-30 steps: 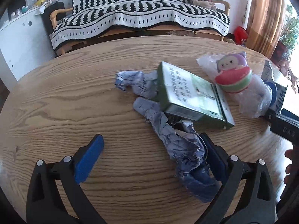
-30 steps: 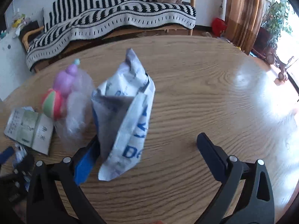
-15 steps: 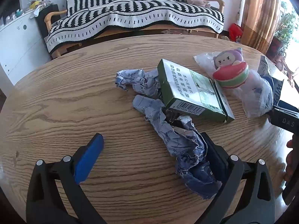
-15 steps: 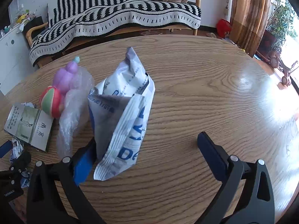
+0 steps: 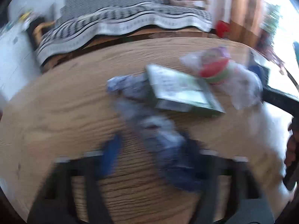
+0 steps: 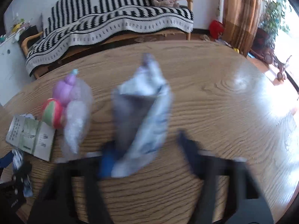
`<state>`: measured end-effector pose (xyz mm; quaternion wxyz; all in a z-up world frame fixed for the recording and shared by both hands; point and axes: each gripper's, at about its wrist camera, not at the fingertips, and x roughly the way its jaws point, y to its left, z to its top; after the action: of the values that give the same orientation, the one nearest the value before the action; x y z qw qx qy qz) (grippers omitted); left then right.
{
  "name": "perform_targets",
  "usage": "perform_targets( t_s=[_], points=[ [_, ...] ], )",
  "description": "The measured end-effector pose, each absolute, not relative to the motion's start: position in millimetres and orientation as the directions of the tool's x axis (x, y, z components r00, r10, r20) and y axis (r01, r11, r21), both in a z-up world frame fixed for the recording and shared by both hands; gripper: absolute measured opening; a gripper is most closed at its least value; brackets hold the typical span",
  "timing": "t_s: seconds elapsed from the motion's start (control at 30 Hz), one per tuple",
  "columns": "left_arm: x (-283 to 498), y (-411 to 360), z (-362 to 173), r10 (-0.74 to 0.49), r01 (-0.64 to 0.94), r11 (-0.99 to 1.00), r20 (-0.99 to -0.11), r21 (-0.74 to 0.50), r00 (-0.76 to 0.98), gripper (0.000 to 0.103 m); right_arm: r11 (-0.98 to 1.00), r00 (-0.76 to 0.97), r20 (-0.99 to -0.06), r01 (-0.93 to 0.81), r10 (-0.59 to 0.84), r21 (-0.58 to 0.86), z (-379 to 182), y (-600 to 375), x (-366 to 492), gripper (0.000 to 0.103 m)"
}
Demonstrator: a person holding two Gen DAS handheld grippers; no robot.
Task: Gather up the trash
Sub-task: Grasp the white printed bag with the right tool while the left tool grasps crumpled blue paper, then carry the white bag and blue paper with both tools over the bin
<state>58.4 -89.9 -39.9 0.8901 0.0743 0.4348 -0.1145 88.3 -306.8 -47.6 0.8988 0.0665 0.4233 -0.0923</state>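
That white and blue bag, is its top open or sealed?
Open: the white and blue bag gapes at the top, showing its grey inside.

Blurred crumpled wrapper point(image 5: 160, 130) beside green box point(image 5: 183, 91)

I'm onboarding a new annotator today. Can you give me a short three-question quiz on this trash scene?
1. True or false: the flat green cardboard box rests on the round wooden table.
2. What lies between the left gripper's fingers? A) crumpled blue-grey paper wad B) a red cup
3. Fill in: the round red-and-purple plush toy sits inside a clear plastic ___.

Key: 1 true; 2 A; 3 bag.
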Motion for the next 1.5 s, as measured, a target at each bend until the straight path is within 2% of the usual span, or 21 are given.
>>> perform_targets(
  t_s=[0.1, 0.23, 0.4, 0.8, 0.9, 1.03, 1.13, 1.2, 1.23, 1.33, 1.4, 1.5],
  points=[
    [54.5, -76.9, -29.5, -0.197, 0.258, 0.965, -0.781, -0.047, 0.592, 0.027, 0.961, 0.652, -0.757, 0.241, -0.054, 0.139, -40.8, -313.6, 81.3, 0.031],
    [47.1, -59.2, -10.4, -0.151, 0.205, 0.979, -0.729, -0.016, 0.667, 0.027, 0.943, 0.702, -0.709, 0.274, -0.064, 0.187, -24.5, -317.0, 63.5, 0.031],
    [53.5, -45.6, -15.2, -0.179, 0.177, 0.981, -0.762, -0.086, 0.622, 0.027, 0.966, 0.714, -0.695, 0.233, -0.088, 0.117, -17.5, -295.5, 59.7, 0.031],
    [55.0, -51.9, -10.5, -0.221, 0.214, 0.970, -0.769, -0.112, 0.600, 0.027, 0.973, 0.729, -0.675, 0.221, -0.117, 0.070, -10.7, -275.8, 64.1, 0.031],
    [40.3, -67.2, 12.7, -0.258, 0.260, 0.959, -0.725, -0.112, 0.639, 0.027, 0.964, 0.767, -0.638, 0.213, -0.063, 0.161, 2.7, -270.6, 49.7, 0.031],
    [2.3, -90.2, 42.3, -0.295, 0.300, 0.948, -0.656, -0.109, 0.694, 0.027, 0.920, 0.867, -0.498, 0.194, 0.001, 0.340, 48.2, -297.0, -11.6, 0.031],
    [-43.0, -112.3, 56.9, -0.393, 0.365, 0.914, -0.612, -0.177, 0.686, 0.027, 0.920, 0.895, -0.446, 0.197, -0.028, 0.338, 66.3, -336.1, -81.8, 0.032],
    [-75.5, -136.8, 64.2, -0.450, 0.402, 0.889, -0.580, -0.219, 0.679, 0.027, 0.936, 0.885, -0.459, 0.226, -0.081, 0.270, 65.8, -362.1, -127.9, 0.032],
    [-89.9, -158.3, 65.6, -0.517, 0.454, 0.851, -0.581, -0.266, 0.629, 0.027, 0.940, 0.862, -0.492, 0.258, -0.119, 0.224, 61.1, -380.8, -155.0, 0.032],
    [-128.5, -231.6, 68.5, -0.632, 0.592, 0.743, -0.617, -0.312, 0.468, 0.027, 0.929, 0.783, -0.591, 0.340, -0.194, 0.147, 41.4, -429.2, -215.1, 0.032],
    [-161.3, -285.8, 63.1, -0.683, 0.673, 0.656, -0.649, -0.342, 0.335, 0.028, 0.908, 0.741, -0.637, 0.389, -0.211, 0.152, 29.4, -458.8, -250.5, 0.032],
    [-203.0, -353.3, 29.4, -0.673, 0.729, 0.582, -0.717, -0.361, 0.182, 0.028, 0.850, 0.676, -0.717, 0.468, -0.167, 0.243, -6.9, -499.6, -304.1, 0.032]
  ],
)
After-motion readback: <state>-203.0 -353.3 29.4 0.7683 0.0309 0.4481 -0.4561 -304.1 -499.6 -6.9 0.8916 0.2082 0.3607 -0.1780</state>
